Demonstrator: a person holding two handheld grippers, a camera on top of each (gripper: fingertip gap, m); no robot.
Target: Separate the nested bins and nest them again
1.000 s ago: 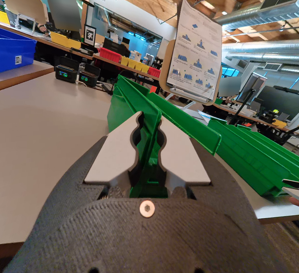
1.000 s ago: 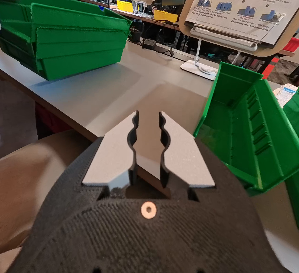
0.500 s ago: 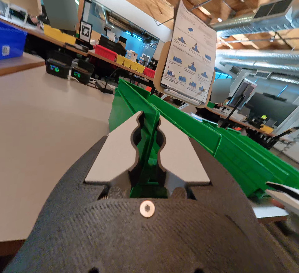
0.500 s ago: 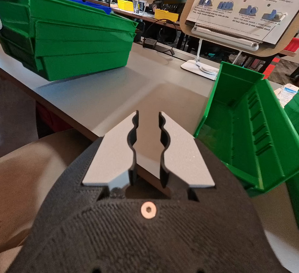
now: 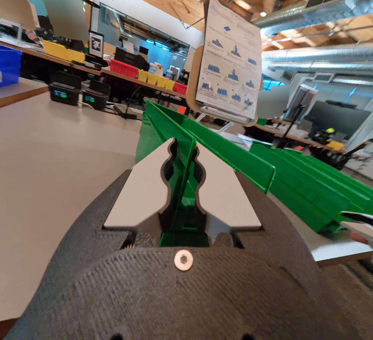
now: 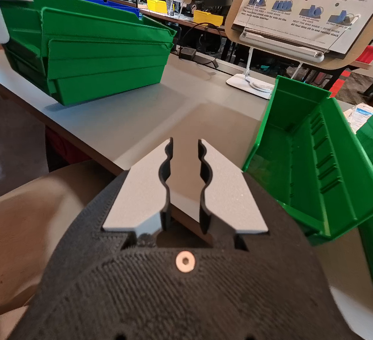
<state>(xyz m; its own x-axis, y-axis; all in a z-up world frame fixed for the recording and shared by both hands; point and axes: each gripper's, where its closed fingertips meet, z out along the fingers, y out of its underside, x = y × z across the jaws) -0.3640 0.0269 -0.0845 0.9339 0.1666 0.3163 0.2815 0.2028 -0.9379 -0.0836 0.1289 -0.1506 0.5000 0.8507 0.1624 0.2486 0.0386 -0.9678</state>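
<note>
Three green bins (image 6: 105, 58) sat nested in a stack at the far left of the grey table (image 6: 141, 116) in the right wrist view, the upper ones tipped up at the near end. The left gripper (image 5: 184, 144) was clamped on the near rim wall of that stack, the green plastic pinched between its grey fingers (image 5: 147, 185). A single bin (image 6: 306, 164) lay apart at the right, open and tilted, with the edge of another green piece (image 6: 365, 134) just beyond it; whether that was a fourth bin could not be told. The right gripper (image 6: 185, 142) hung over the near table edge with a gap between its fingers and nothing in them. Judging by this, separation was only partly done: at least one bin was out, the stack remained to be pulled apart, and all renesting was left. A clipboard stand (image 6: 292, 27) with an instruction sheet stood at the far side.
</note>
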